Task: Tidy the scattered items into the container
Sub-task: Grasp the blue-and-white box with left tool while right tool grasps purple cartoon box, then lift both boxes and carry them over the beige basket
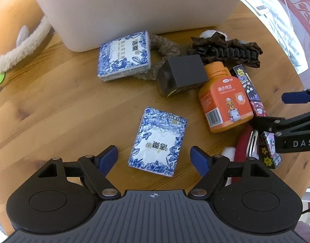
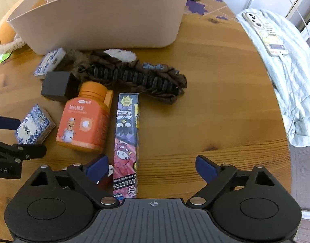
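Observation:
A cream plastic bin (image 1: 134,6) (image 2: 106,16) stands at the back of the round wooden table. My left gripper (image 1: 155,158) is open, its fingers on either side of a blue-and-white tissue pack (image 1: 158,141) (image 2: 34,127), not touching it. A second tissue pack (image 1: 124,55) lies by the bin. My right gripper (image 2: 151,167) is open above the table, with a long cartoon box (image 2: 126,141) (image 1: 250,91) lying between its fingers, nearer the left one. An orange bottle (image 2: 86,119) (image 1: 223,101), a black cube (image 1: 185,73) (image 2: 55,85) and a brown hair claw (image 2: 138,77) (image 1: 232,50) lie between.
A brown fuzzy scrunchie (image 1: 165,48) lies behind the cube. A red item (image 1: 242,141) lies by the long box. A striped cloth (image 2: 284,81) with a phone (image 2: 264,34) lies at the right edge. An orange plush (image 1: 11,30) sits at the left.

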Demonstrator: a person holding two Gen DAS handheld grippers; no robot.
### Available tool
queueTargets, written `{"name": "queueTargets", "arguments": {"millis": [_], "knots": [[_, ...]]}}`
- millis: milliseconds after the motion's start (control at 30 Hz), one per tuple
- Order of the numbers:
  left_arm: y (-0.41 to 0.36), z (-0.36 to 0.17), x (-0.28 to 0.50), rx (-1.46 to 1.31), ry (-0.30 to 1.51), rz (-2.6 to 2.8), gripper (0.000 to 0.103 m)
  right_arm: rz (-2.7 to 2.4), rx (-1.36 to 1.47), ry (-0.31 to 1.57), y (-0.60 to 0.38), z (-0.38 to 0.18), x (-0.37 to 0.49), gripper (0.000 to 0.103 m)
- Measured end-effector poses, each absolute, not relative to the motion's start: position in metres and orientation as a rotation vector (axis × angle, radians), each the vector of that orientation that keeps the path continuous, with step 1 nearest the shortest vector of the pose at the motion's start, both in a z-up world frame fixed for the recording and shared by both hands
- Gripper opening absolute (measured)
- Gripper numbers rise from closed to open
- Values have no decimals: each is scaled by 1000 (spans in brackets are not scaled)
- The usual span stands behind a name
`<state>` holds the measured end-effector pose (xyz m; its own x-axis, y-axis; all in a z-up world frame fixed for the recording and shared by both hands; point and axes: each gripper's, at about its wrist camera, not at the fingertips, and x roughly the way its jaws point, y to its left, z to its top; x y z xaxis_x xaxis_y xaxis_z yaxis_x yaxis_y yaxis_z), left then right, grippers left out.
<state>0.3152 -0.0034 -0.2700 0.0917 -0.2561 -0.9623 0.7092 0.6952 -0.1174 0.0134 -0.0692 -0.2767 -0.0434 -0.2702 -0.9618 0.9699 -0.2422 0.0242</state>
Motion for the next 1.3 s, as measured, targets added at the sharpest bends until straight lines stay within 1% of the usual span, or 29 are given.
{"name": "queueTargets", "arguments": {"millis": [133, 233, 400, 433, 467, 500, 533, 567, 600, 633, 667, 700, 967, 1100, 1133, 1300], "knots": [[-7, -272, 311, 459, 1263, -752, 80, -1524, 1174, 860, -71, -280, 13, 94], [-11, -273, 310, 482, 1242, -752, 80, -1531, 1184, 854, -75, -282, 12, 88], [-15, -275, 307, 508, 1217, -743, 80, -1526, 1207, 852, -80, -289, 13, 72], [-15, -275, 307, 512, 1210, -742, 79, -1531, 1198, 855, -80, -289, 14, 70], [-15, -275, 306, 519, 1201, -741, 75, -1529, 1193, 856, -80, -288, 14, 63], [-15, -275, 304, 529, 1188, -740, 72, -1525, 1187, 851, -80, -287, 14, 57], [-13, -273, 302, 533, 1177, -746, 66, -1528, 1185, 847, -79, -286, 14, 54], [-11, -271, 300, 534, 1169, -755, 58, -1528, 1180, 846, -79, -286, 14, 46], [-12, -270, 299, 535, 1163, -761, 54, -1530, 1180, 842, -79, -285, 13, 38], [-13, -270, 299, 536, 1160, -765, 48, -1532, 1185, 837, -79, -284, 12, 34], [-15, -270, 298, 538, 1161, -767, 48, -1534, 1188, 835, -78, -283, 12, 25], [-16, -270, 298, 538, 1163, -769, 48, -1535, 1196, 831, -79, -283, 11, 22], [-8, -267, 290, 502, 1188, -770, 47, -1518, 1259, 752, -68, -274, 16, 21], [-2, -260, 287, 487, 1183, -777, 47, -1530, 1248, 713, -61, -259, 15, 21], [0, -258, 287, 482, 1184, -782, 47, -1588, 1281, 656, -60, -254, 14, 21], [15, -245, 290, 458, 1169, -788, 47, -1615, 1254, 597, -56, -231, 6, 21]]}}
